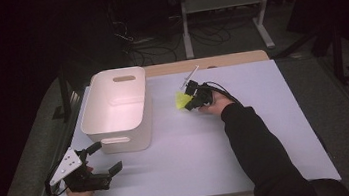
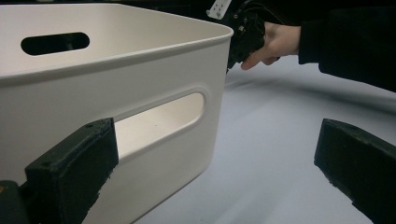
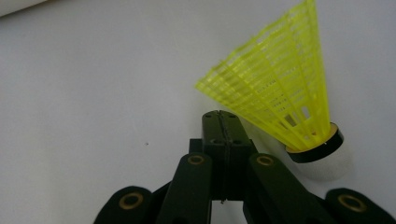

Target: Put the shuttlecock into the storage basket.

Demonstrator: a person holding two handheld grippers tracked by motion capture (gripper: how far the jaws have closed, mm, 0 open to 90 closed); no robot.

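Dim room, one lit table, sharp close-ups

In the high view light falls from above onto the pale table [image 1: 247,134], while everything around the white bin [image 1: 118,110] beyond the table edges sinks into near black; the picture is soft and grainy, and the bin throws a faint shadow on its near side. In the left gripper view the bin's [image 2: 116,84] wall is evenly lit and crisp, the near black jaws slightly blurred, with soft shadow bands on the table right of the bin. In the right gripper view the yellow shuttlecock [image 3: 280,98] is bright and sharp, its white cork tip blurred.
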